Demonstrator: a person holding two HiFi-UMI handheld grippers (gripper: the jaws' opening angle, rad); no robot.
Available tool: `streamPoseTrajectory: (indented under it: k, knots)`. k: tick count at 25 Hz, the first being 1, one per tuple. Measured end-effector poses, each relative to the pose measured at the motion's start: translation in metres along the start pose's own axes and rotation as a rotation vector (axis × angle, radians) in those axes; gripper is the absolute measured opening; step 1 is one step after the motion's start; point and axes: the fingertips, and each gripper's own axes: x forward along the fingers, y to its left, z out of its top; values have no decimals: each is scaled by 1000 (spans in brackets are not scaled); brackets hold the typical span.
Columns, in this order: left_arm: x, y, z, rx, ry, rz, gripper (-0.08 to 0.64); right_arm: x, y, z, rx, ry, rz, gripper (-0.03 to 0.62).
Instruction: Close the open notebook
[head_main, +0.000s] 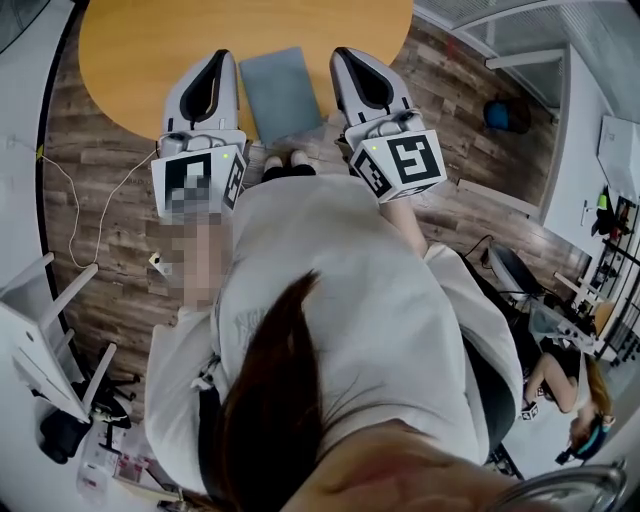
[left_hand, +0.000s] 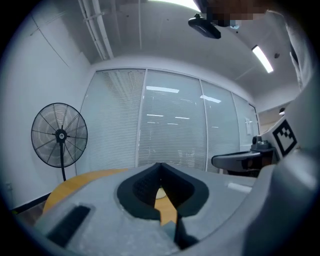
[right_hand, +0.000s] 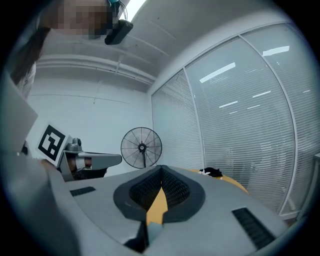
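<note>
A grey-blue notebook (head_main: 280, 90) lies flat on the round orange table (head_main: 140, 50), near its front edge, showing one plain cover. My left gripper (head_main: 219, 56) hovers level just left of it and my right gripper (head_main: 341, 53) just right of it, neither touching it. Both are shut with nothing between the jaws. In the left gripper view the shut tips of the left gripper (left_hand: 160, 165) point at a glass wall, with the right gripper's body (left_hand: 240, 160) alongside. In the right gripper view the right gripper (right_hand: 161, 168) is also shut, and the left gripper's body (right_hand: 92, 160) shows at left.
A standing fan (left_hand: 59, 135) is beyond the table by the blinds-covered glass wall (left_hand: 175, 125). A small black object (right_hand: 214, 172) lies on the table's far side. A white rack (head_main: 45, 340) and a cable (head_main: 85, 225) are on the wood floor at left. Another person (head_main: 565, 385) sits at lower right.
</note>
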Motion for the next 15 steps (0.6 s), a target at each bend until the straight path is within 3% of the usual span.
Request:
streamPoseTrajectory:
  k: [15]
  knots:
    - [-37,11,20,-28,-33,66,15,-14,-1,28,-3,-35,-14,2]
